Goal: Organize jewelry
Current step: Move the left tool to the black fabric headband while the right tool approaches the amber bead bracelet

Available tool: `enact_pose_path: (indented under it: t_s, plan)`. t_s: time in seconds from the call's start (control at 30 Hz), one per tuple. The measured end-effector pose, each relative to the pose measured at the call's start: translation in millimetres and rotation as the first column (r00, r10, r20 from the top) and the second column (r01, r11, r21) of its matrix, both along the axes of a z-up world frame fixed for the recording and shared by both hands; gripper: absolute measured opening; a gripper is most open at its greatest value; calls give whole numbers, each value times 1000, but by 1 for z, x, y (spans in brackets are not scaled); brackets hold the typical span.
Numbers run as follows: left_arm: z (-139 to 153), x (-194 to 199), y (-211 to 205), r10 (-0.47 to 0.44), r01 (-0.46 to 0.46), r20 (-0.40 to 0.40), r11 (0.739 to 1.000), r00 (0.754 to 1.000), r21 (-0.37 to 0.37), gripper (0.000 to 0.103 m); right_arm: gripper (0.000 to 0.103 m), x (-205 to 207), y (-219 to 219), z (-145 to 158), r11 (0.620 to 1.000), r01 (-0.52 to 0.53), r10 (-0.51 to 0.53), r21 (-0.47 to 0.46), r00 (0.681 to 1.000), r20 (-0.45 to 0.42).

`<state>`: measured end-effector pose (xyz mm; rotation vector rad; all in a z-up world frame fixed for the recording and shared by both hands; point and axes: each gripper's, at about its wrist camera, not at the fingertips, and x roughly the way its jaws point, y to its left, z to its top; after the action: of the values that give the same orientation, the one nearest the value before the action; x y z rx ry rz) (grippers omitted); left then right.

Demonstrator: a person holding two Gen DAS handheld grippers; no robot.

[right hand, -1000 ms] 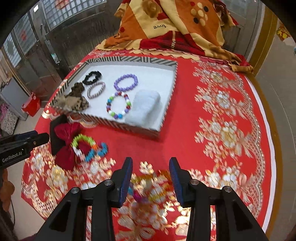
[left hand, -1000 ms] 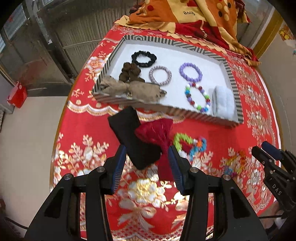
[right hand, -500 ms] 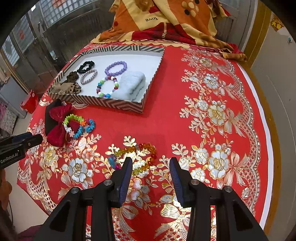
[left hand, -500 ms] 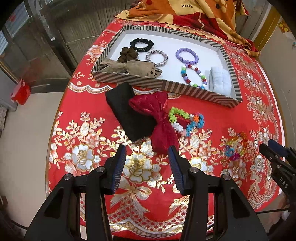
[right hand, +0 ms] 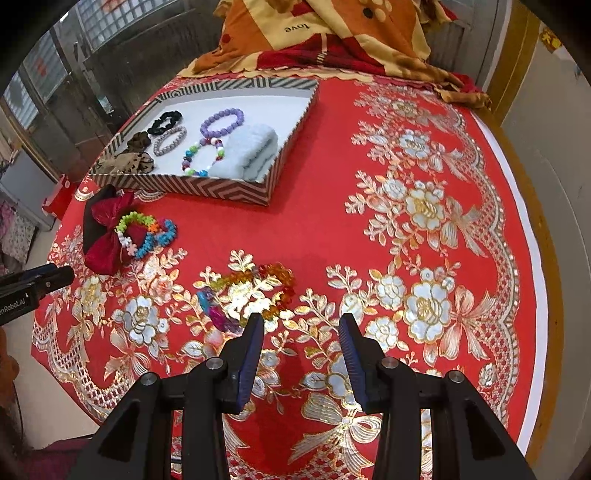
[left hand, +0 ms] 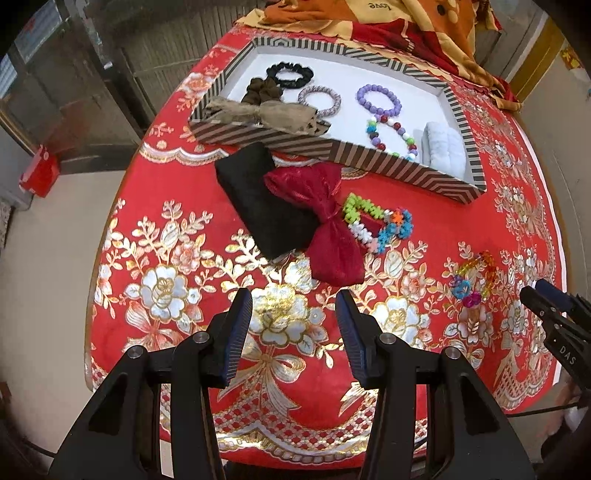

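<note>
A striped tray (left hand: 369, 157) (right hand: 207, 184) holds a black scrunchie (left hand: 290, 74), a brown scrunchie, a tan bow, a grey bracelet, a purple bead bracelet (left hand: 378, 99) and a multicolour bead bracelet. On the red cloth lie a black pouch (left hand: 258, 199), a red bow (left hand: 325, 221) (right hand: 105, 236), a bright flower bracelet (left hand: 380, 225) (right hand: 146, 232) and a translucent orange-rainbow bracelet (left hand: 472, 277) (right hand: 251, 291). My left gripper (left hand: 293, 314) is open and empty, just short of the red bow. My right gripper (right hand: 301, 332) is open and empty, just right of the rainbow bracelet.
A folded white cloth (right hand: 251, 151) lies in the tray's right end. An orange patterned blanket (right hand: 325, 33) is heaped behind the tray. The round table's edge (right hand: 532, 258) curves along the right. The floor drops off at the left (left hand: 44, 240).
Both grippers have pulled back toward the near table edge, so the tray and loose pieces look farther away. Both stay open and empty. Nothing on the table has moved.
</note>
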<state>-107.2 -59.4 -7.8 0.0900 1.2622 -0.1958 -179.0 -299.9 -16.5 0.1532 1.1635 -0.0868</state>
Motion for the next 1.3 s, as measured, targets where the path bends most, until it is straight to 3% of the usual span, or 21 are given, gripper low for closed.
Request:
enact_pose_path:
  t_s: [0.73, 0.9, 1.07, 1.3]
  plan:
    - [-10, 21, 20, 44, -63, -111, 983, 993, -174, 50, 40, 38, 2, -31, 999, -29, 30, 33, 999, -44]
    - [-10, 37, 28, 79, -95, -105, 982, 991, -161, 50, 40, 44, 6, -34, 999, -41, 42, 16, 998, -48]
    - [-20, 54, 44, 135, -141, -89, 988, 987, -57, 50, 40, 47, 6, -36, 999, -36, 37, 15, 998, -52]
    - [-34, 74, 44, 147, -153, -109, 987, 983, -57, 50, 40, 52, 8, -42, 999, -35, 36, 13, 997, -69]
